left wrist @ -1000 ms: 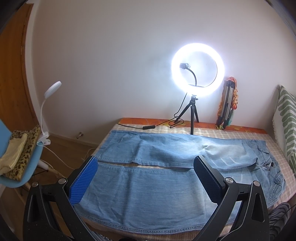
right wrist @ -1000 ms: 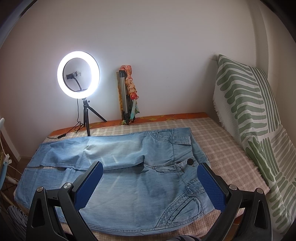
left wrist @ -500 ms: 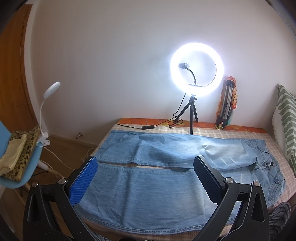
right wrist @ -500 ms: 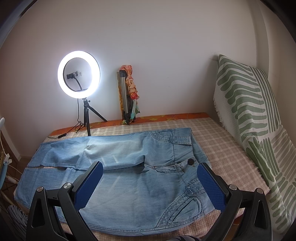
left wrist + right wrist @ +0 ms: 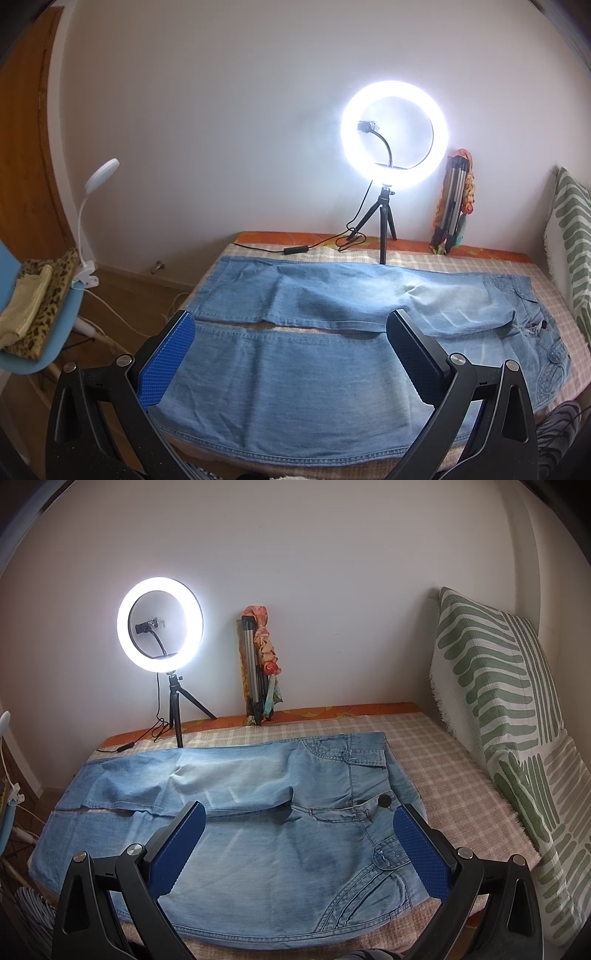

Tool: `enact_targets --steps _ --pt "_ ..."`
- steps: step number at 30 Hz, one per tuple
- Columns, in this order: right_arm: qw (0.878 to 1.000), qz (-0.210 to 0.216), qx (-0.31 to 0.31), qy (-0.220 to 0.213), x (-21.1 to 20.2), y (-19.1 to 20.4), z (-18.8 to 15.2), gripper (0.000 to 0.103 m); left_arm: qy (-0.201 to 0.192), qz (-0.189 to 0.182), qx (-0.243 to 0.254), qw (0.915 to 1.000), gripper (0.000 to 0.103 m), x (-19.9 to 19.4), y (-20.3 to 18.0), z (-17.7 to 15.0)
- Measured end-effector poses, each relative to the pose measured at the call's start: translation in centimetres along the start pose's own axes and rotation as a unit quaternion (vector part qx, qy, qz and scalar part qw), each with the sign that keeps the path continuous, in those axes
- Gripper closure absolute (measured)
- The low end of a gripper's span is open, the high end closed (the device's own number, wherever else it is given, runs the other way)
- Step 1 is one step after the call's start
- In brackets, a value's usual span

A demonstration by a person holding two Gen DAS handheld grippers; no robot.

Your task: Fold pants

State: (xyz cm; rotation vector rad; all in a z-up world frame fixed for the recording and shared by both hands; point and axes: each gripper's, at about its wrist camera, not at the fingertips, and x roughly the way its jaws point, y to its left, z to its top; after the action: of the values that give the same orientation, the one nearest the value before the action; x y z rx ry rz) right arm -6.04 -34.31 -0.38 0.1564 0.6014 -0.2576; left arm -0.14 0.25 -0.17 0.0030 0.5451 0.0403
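While both grippers hang above the near edge of the bed (image 5: 454,760), jaws spread wide and empty, the jeans (image 5: 295,373) lie flat across its checked cover, legs side by side. Left gripper (image 5: 288,360) over legs; right gripper (image 5: 295,843) over waistband.

Faded light-blue denim pants (image 5: 295,369); beige-checked bed cover (image 5: 443,768); green-striped white pillow (image 5: 498,686); my blue-padded black jaws; leopard-print cloth (image 5: 51,306).
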Motion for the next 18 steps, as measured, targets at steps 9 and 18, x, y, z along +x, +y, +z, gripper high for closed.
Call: enact_targets --steps 9,18 --pt "1.0 0.0 -0.004 0.001 0.3 0.3 -0.1 0.0 0.007 0.007 -0.008 0.9999 0.0 0.7 0.6 -0.2" --pt "1.0 0.006 -0.006 0.007 1.5 1.0 0.1 0.0 0.01 -0.007 -0.007 0.9999 0.0 1.7 1.7 0.3"
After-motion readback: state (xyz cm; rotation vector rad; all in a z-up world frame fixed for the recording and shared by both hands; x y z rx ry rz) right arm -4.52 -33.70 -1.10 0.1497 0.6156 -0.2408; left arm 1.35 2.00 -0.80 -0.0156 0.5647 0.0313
